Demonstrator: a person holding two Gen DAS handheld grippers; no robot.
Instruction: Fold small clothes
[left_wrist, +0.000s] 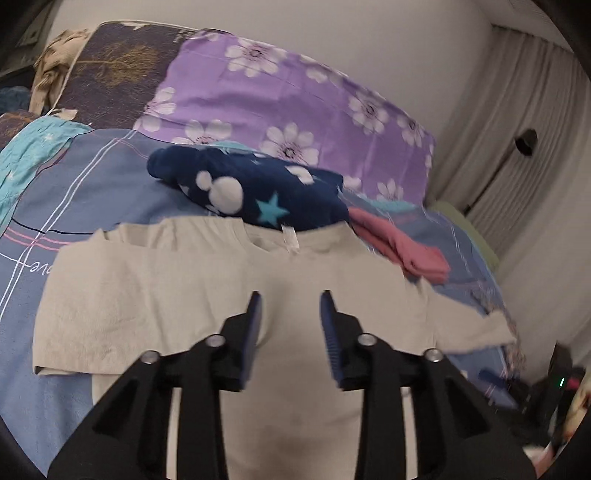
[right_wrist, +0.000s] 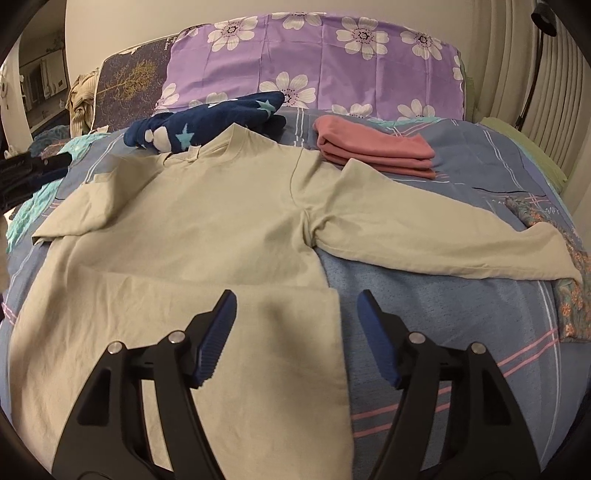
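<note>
A beige long-sleeved shirt (right_wrist: 207, 221) lies flat on the bed, collar toward the pillows. Its left sleeve is folded in over the body; its right sleeve (right_wrist: 443, 240) stretches out to the right. It also shows in the left wrist view (left_wrist: 177, 291). My left gripper (left_wrist: 291, 299) is open and empty above the shirt's chest. My right gripper (right_wrist: 297, 299) is open and empty, its jaws either side of the shirt's lower right side edge. My left gripper also shows at the left edge of the right wrist view (right_wrist: 37, 166).
A navy star-patterned garment (right_wrist: 207, 122) lies bunched behind the collar. A folded pink garment (right_wrist: 373, 149) sits to its right. A purple flowered pillow (right_wrist: 314, 62) and a dark pillow (right_wrist: 133, 77) stand at the back. The blue bedspread (right_wrist: 443, 332) lies under everything. Curtains (left_wrist: 517, 129) hang on the right.
</note>
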